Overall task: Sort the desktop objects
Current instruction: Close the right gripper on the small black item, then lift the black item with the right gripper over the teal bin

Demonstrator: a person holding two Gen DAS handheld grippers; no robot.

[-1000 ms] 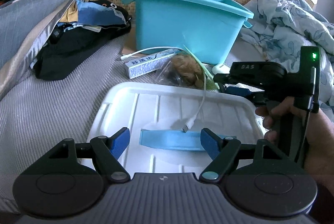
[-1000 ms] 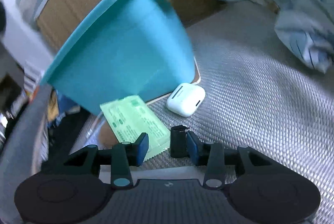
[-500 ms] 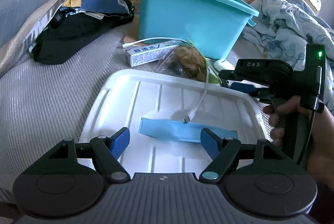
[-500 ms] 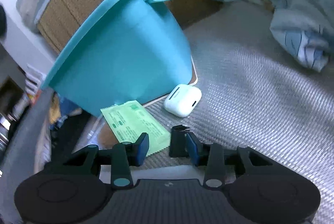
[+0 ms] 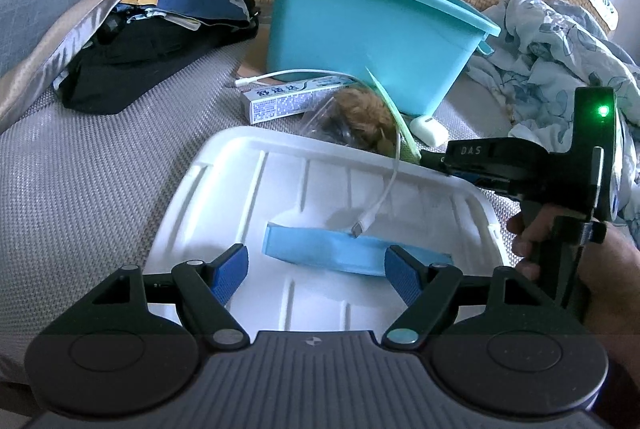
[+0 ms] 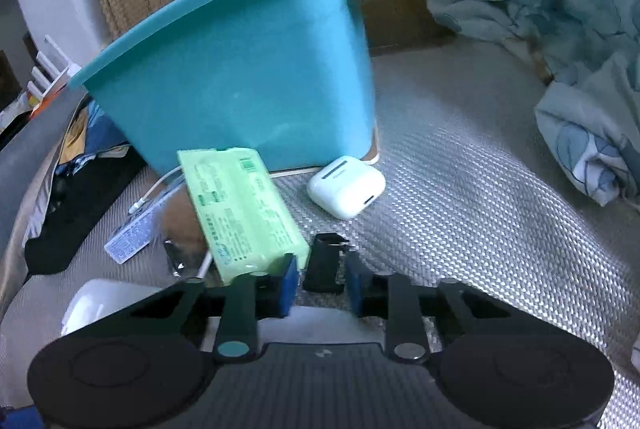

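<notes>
Green packet [image 6: 240,213] now tilts up beside the right tool [image 6: 321,275], newly narrowed onto a black piece [image 6: 322,253]; left tool [image 5: 316,271] wide.

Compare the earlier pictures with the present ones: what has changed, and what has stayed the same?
The right tongs have closed on a small dark piece, beside a corner of the green packet; the hand has rolled a little. The left tongs stay open over the white lid; the teal bin and earbud case have not moved.
</notes>
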